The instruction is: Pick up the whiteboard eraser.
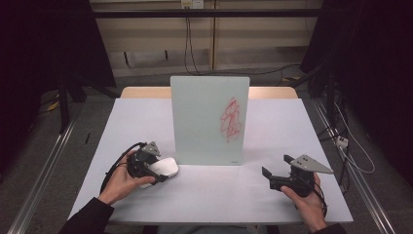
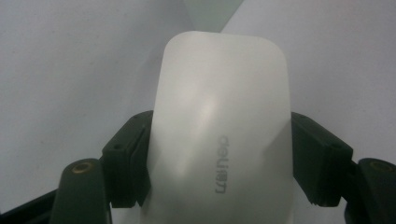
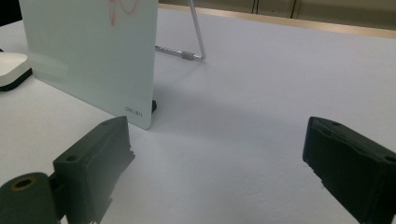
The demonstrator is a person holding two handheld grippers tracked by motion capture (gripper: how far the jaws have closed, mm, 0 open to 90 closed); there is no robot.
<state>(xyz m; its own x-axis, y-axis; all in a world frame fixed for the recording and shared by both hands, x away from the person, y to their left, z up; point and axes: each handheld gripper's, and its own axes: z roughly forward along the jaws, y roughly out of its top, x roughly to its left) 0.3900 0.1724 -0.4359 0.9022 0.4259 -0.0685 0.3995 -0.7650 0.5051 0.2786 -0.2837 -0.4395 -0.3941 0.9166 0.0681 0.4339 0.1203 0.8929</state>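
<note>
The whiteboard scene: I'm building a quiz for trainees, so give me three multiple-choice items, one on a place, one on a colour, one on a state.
1. Where is the white eraser?
A. behind the whiteboard
B. by the whiteboard's lower left corner
C. at the table's right edge

2. What colour is the scribble?
A. blue
B. green
C. red

3. How do the right gripper's jaws stand?
A. open, nothing between them
B. shut on a pen
C. shut on the eraser

Answers:
1 B, the high view shows it there, in the left gripper.
2 C, red lines on the board.
3 A, bare table shows between the jaws.

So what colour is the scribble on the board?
Red, on the pale board; the scribble shows best in the high view.
</note>
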